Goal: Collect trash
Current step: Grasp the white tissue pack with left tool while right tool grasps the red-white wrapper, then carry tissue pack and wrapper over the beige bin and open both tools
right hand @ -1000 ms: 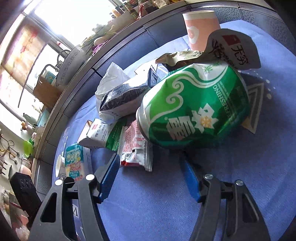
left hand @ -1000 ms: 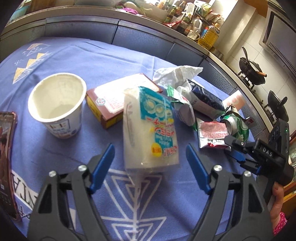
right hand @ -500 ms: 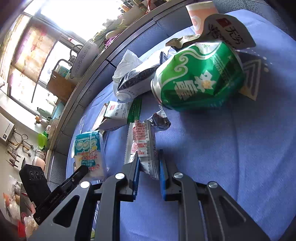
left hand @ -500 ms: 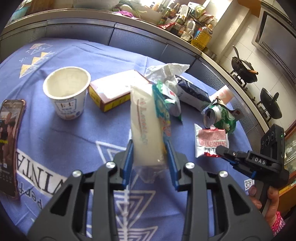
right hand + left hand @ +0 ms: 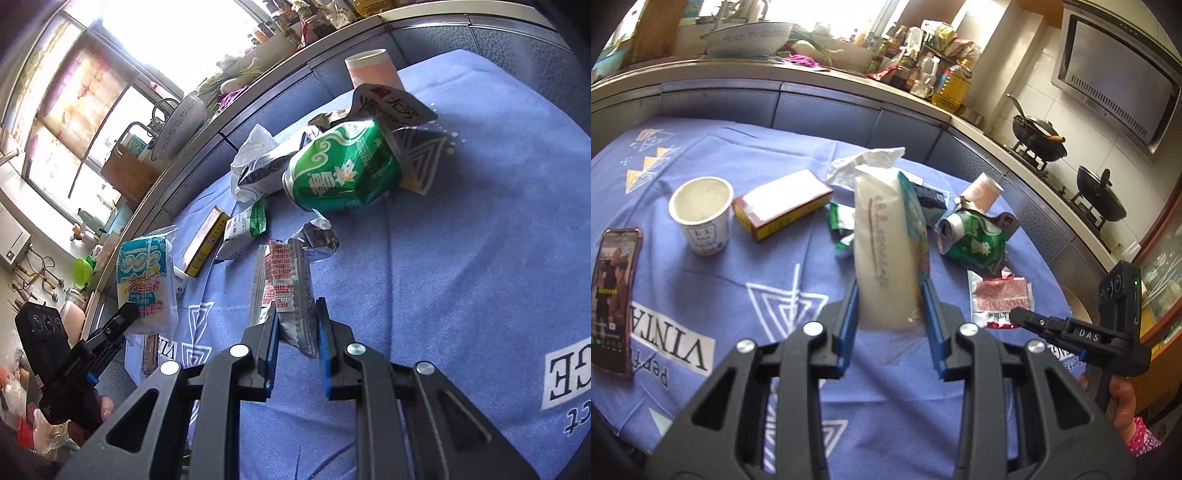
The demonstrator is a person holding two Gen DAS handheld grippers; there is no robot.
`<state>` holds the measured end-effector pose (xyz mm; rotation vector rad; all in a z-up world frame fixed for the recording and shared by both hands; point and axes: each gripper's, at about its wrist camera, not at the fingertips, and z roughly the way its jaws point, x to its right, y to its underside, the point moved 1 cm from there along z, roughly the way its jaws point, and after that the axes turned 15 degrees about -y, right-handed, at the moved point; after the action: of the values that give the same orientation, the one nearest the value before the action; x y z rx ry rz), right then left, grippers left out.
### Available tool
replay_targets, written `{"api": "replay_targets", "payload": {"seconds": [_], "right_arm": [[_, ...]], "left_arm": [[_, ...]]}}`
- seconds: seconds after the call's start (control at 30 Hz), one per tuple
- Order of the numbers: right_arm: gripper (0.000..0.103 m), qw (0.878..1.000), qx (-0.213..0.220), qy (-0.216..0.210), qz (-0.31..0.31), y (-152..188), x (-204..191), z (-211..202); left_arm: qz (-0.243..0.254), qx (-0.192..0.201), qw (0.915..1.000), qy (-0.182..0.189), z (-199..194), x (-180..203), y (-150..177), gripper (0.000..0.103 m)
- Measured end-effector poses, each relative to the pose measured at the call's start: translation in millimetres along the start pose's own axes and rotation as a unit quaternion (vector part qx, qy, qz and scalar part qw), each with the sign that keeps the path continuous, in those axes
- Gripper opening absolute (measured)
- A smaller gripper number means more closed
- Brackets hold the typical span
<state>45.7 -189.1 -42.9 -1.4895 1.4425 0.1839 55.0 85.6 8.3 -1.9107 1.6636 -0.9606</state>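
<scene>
Both grippers have just squeezed in and each one holds a piece of trash. The left gripper [image 5: 888, 306] pinches the bottom end of a puffy white and blue bag [image 5: 882, 240], which stands up between its blue pads. The right gripper [image 5: 295, 321] pinches the near end of a red and silver wrapper [image 5: 284, 280], lifted off the blue tablecloth [image 5: 461, 258]. To do this step well, I think both hands should keep squeezing and rise slowly, because the bag is soft and the wrapper is thin and could slip out. In the left view, the crushed green can [image 5: 971, 240] lies at 1 o'clock from the bag, with a pink paper cup [image 5: 984, 190] just behind it. A white cup [image 5: 701, 210] and a flat box [image 5: 783, 203] sit at 10 o'clock. A phone [image 5: 613, 295] lies at 9 o'clock by the edge. No bin shows, so I cannot tell where the trash goes.
</scene>
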Motion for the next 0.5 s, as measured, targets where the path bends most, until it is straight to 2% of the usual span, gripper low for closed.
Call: {"api": "replay_targets", "payload": {"seconds": [0.23, 0.5], "right_arm": [[0.019, 0.999, 0.035, 0.0, 0.019, 2, 19, -39], [0.019, 0.996, 0.079, -0.004, 0.048, 1, 48, -82]], "left_arm": [[0.046, -0.026, 0.9982, 0.026, 15, 44, 11, 0.032], [0.09, -0.038, 0.9946, 0.037, 30, 88, 11, 0.032]]}}
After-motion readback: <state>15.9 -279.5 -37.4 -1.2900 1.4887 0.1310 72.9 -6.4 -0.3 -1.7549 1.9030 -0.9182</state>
